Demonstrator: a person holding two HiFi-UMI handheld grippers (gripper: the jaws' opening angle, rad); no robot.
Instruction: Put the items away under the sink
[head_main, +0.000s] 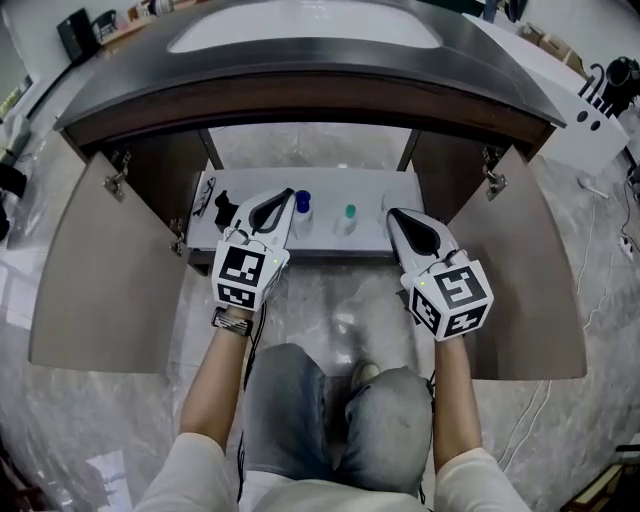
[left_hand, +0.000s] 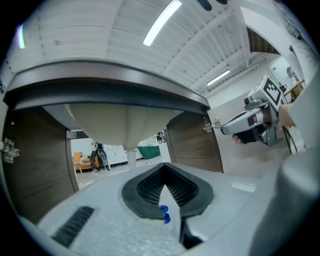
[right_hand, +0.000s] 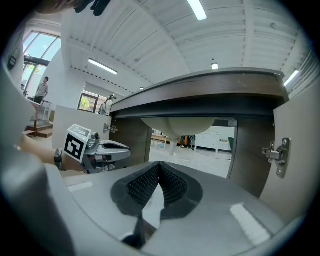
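The left forearm (head_main: 212, 390) and right forearm (head_main: 453, 405) rise from the lower frame. At centre, the left gripper (head_main: 287, 197) and right gripper (head_main: 393, 214) point toward the top, well apart, each with jaws closed together and empty.

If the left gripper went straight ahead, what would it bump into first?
Probably nothing soon: the left gripper points under the sink bowl, just right of the drain pipe. It might graze that pipe; depth is unclear.
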